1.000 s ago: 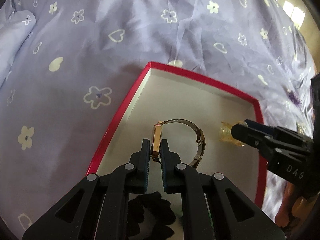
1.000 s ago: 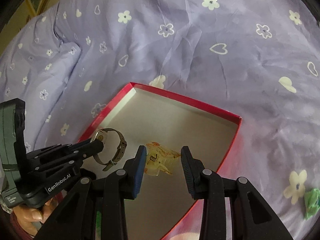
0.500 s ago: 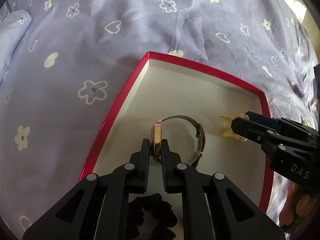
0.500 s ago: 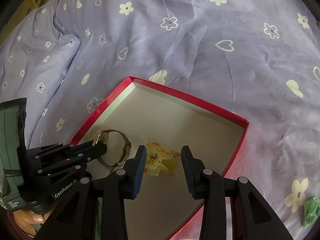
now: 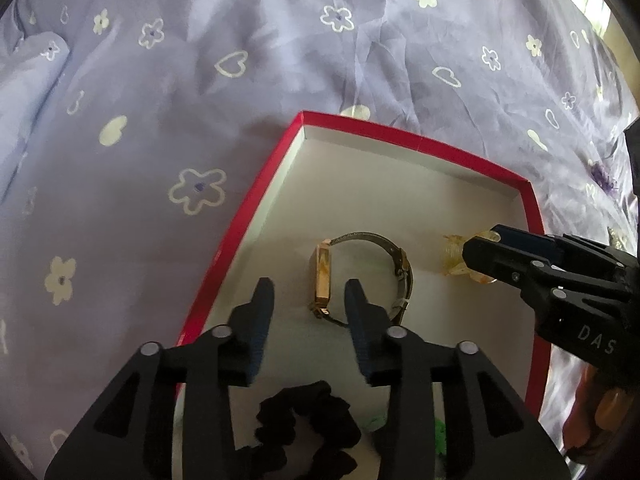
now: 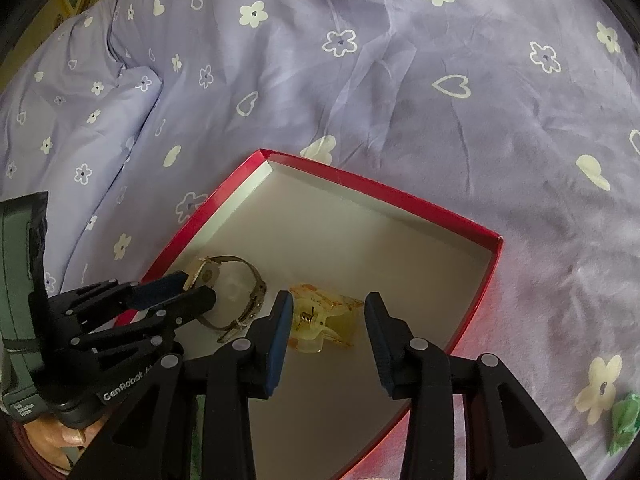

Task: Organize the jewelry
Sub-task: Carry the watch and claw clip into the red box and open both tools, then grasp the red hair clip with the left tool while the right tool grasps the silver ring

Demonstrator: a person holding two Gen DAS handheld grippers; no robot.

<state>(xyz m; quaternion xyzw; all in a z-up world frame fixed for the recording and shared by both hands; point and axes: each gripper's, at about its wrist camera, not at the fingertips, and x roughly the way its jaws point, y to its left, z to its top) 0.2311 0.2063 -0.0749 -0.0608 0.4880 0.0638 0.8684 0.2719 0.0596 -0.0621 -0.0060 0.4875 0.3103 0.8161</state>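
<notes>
Release step, near to far: left gripper, jaws opening, pads clear of gold watch standing in red box on bed; right gripper at 3 o'clock, jaws parted, straddling amber hair clip; next, withdraw upward.

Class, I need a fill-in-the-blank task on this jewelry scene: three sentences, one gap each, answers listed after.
1. The gold watch lies inside the box whose rim is coloured ____.
2. The amber hair clip sits between the fingers of the ____ gripper.
3. The bedsheet under the box is printed with hearts and ____.

Missing words: red; right; flowers
</notes>
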